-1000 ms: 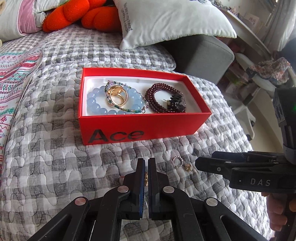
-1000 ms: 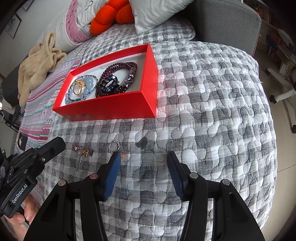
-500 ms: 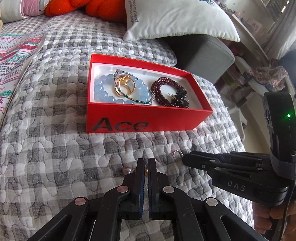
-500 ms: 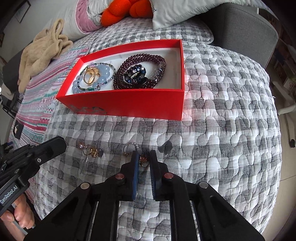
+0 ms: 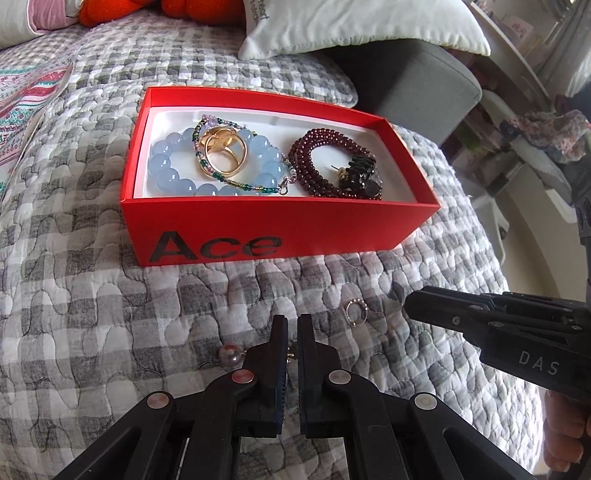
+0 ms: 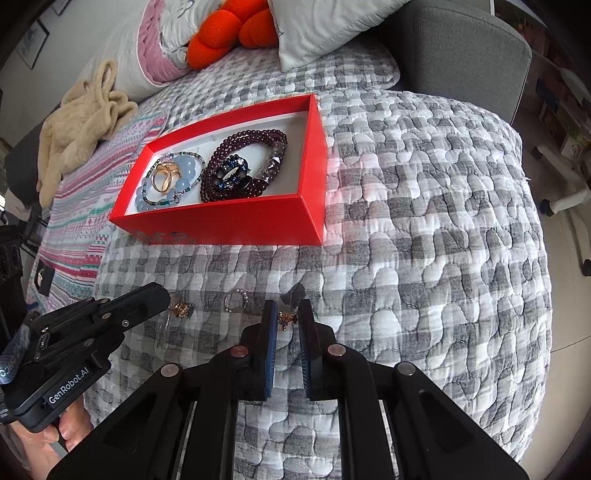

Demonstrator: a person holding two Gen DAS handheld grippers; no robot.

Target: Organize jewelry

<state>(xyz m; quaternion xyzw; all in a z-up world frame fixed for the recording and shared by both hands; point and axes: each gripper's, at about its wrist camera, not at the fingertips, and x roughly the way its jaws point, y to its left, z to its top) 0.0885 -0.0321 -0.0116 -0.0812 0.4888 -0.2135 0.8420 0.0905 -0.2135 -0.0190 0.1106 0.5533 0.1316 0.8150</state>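
Observation:
A red box [image 5: 258, 236] marked "Ace" sits on the quilted bed and holds a blue bead bracelet [image 5: 173, 173], gold rings [image 5: 225, 155] and a dark red bead bracelet [image 5: 325, 170]; it also shows in the right wrist view [image 6: 236, 221]. My left gripper [image 5: 292, 332] is shut on a small gold earring [image 5: 291, 355] next to a pearl bead [image 5: 226, 353]. My right gripper [image 6: 287, 318] is shut on a small gold and dark piece [image 6: 287, 317], just above the quilt. A beaded ring [image 5: 356, 312] lies between the grippers, also seen in the right wrist view [image 6: 236, 299].
White pillows [image 5: 351, 26] and an orange cushion [image 6: 229, 37] lie behind the box. A beige cloth [image 6: 81, 125] lies at the far left. A grey headboard [image 6: 461, 55] and the bed's edge are to the right, with the floor beyond.
My right gripper closed from wide open onto the small piece. Both grippers moved closer to the red box.

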